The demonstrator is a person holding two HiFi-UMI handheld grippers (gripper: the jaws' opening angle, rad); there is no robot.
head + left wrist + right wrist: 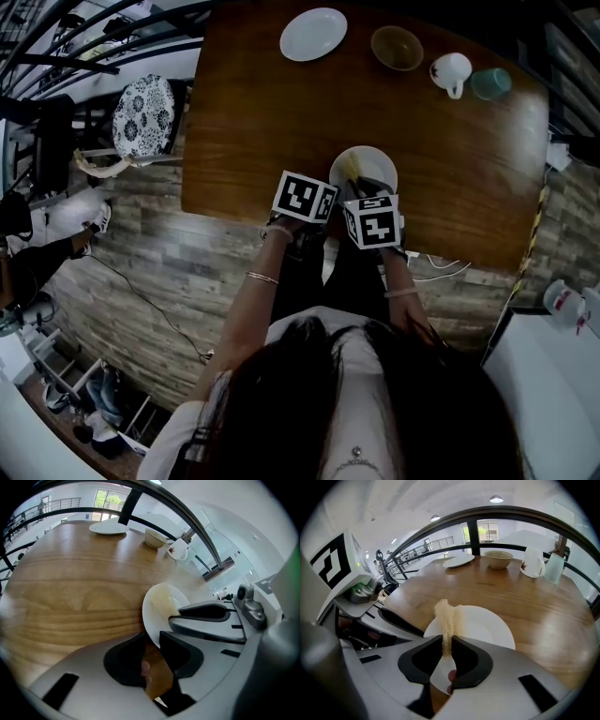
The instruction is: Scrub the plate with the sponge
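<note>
A white plate (375, 165) lies near the front edge of the wooden table (244, 122). My left gripper (152, 640) is shut on the plate's near rim (157, 616), at the plate's left side in the head view. My right gripper (447, 642) is shut on a beige sponge (446, 616), squeezed thin between the pads. The sponge's free end stands up against the plate's face (487, 626). In the head view the sponge (350, 167) shows as a yellowish patch on the plate, with both marker cubes just in front of it.
At the table's far side stand a second white plate (313, 34), a tan bowl (396, 47), a white mug (452, 73) and a teal cup (490, 82). A chair with a patterned cushion (143, 114) stands at the table's left end.
</note>
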